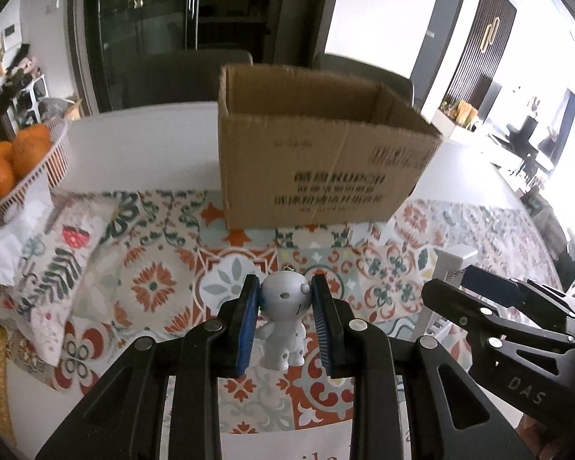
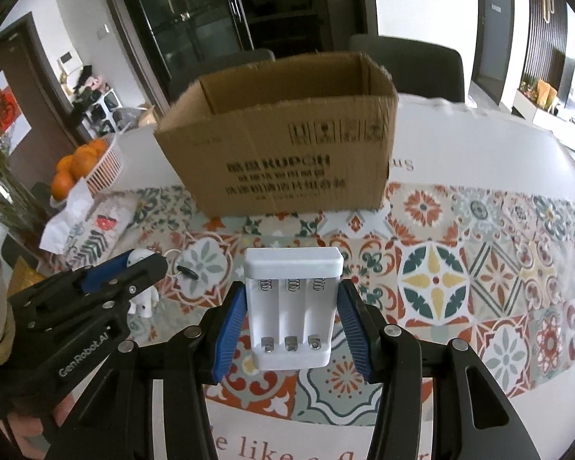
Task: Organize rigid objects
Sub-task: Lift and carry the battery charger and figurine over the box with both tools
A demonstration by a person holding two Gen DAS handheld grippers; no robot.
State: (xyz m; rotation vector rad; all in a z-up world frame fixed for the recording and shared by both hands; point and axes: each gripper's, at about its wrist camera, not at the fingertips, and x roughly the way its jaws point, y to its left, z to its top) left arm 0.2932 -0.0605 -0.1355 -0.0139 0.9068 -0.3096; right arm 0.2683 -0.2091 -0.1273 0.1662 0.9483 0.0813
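An open cardboard box point(image 1: 318, 153) stands on the patterned tablecloth ahead of both grippers; it also shows in the right wrist view point(image 2: 283, 142). My left gripper point(image 1: 285, 295) is shut on the head of a small silver robot figurine point(image 1: 283, 318), which stands upright with a keyring on top. In the right wrist view the figurine point(image 2: 143, 295) sits between the left gripper's fingers point(image 2: 107, 272). My right gripper point(image 2: 292, 299) is shut on a white battery charger point(image 2: 292, 306) with three empty slots, held by its sides. The charger's end point(image 1: 454, 264) shows in the left wrist view.
A white basket of oranges point(image 1: 15, 168) sits at the far left, also in the right wrist view point(image 2: 84, 168). A patterned pouch point(image 1: 57, 268) and white paper point(image 1: 7, 245) lie beside it. Dark chairs point(image 2: 406, 65) stand behind the table.
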